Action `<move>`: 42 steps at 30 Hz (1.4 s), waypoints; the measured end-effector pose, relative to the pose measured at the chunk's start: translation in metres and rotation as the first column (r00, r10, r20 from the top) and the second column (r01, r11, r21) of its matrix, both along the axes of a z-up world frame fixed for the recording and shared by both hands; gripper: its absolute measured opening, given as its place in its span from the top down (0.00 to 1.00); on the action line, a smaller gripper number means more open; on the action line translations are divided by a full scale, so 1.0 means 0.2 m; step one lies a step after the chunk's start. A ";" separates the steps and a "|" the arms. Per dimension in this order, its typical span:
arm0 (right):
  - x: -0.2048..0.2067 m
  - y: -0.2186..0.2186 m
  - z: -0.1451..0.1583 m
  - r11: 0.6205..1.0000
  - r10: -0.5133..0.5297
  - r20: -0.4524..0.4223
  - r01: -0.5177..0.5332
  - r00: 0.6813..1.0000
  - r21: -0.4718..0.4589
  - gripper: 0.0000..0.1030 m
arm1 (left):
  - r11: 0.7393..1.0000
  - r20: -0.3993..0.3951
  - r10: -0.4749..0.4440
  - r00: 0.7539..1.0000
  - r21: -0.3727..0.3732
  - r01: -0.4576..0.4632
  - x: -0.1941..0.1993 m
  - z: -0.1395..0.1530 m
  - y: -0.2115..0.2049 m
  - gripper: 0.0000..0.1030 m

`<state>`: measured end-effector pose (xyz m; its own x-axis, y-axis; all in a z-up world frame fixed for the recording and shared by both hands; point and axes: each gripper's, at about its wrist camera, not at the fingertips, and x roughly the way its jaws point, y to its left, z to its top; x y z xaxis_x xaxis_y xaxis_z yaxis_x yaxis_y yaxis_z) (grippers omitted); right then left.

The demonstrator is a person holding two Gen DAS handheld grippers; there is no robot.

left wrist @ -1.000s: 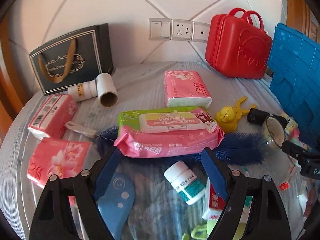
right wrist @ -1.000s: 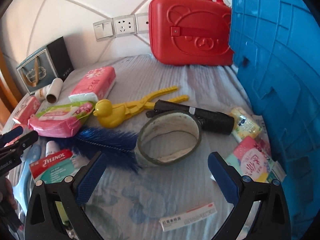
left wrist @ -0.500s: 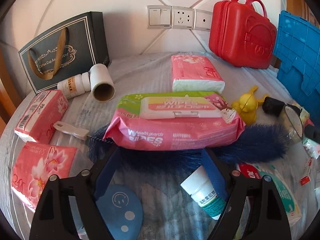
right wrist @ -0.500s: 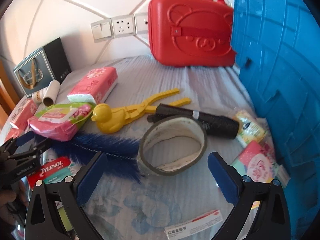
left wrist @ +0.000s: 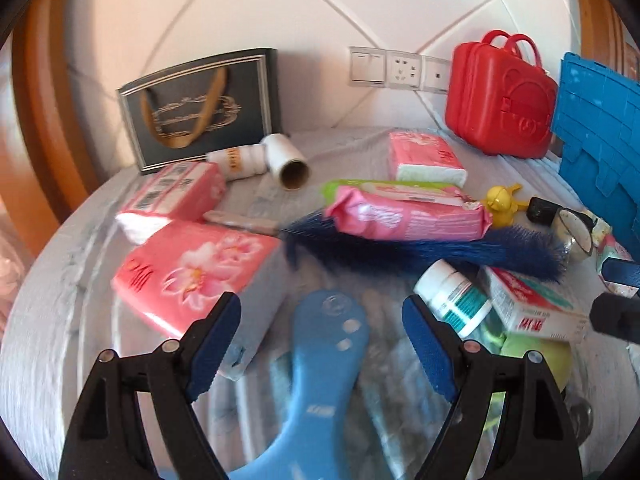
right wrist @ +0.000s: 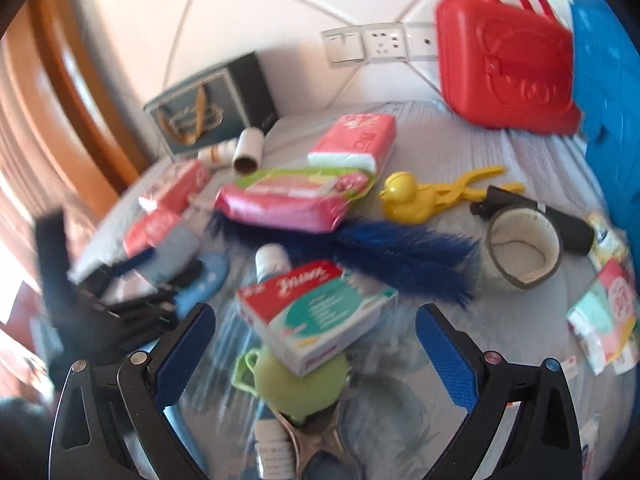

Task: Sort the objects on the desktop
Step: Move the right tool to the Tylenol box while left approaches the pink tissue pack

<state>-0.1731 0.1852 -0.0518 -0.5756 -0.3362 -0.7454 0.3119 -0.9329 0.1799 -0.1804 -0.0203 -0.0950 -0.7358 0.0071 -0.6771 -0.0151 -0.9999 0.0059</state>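
Observation:
My left gripper (left wrist: 322,320) is open and empty above a light blue plastic handle (left wrist: 320,356). A pink tissue pack (left wrist: 192,268) lies by its left finger, a white medicine bottle (left wrist: 452,296) by its right. A pink wipes pack (left wrist: 404,212) rests on a dark blue feather duster (left wrist: 440,248). My right gripper (right wrist: 316,328) is open and empty over a red-and-teal medicine box (right wrist: 316,312) that lies on a green round object (right wrist: 300,384). The left gripper shows blurred at the left of the right wrist view (right wrist: 112,300).
A red case (left wrist: 500,100), a blue crate (left wrist: 600,136) and a dark gift bag (left wrist: 200,108) stand along the wall. A yellow duck tool (right wrist: 424,196), a tape roll (right wrist: 524,252), a black tube (right wrist: 568,228), more tissue packs (right wrist: 356,140) and a cardboard tube (left wrist: 288,160) lie about.
Both grippers have pulled back and swung left. The left one now hovers over the blue handle instead of the wipes pack. The right one now faces the medicine box instead of the tape roll.

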 end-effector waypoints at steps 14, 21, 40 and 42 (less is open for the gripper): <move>0.00 0.07 -0.12 0.963 -0.227 0.033 0.220 0.973 0.156 0.01 | 0.964 0.078 0.266 0.961 -0.011 -0.266 0.13 -0.06 -0.47 0.20; 0.11 -0.07 0.06 0.993 -0.093 -0.040 0.095 0.995 0.074 0.01 | 0.960 0.037 0.276 0.960 0.030 -0.277 0.10 0.01 -0.41 0.20; -0.04 -0.13 0.16 0.984 -0.154 -0.081 0.160 0.985 0.072 0.01 | 0.900 0.155 0.407 0.900 0.099 -0.424 -0.16 -0.07 -0.26 0.20; -0.03 -0.12 0.15 0.985 -0.147 -0.078 0.153 0.986 0.075 0.01 | 0.896 0.111 0.417 0.902 0.115 -0.428 -0.10 -0.02 -0.26 0.20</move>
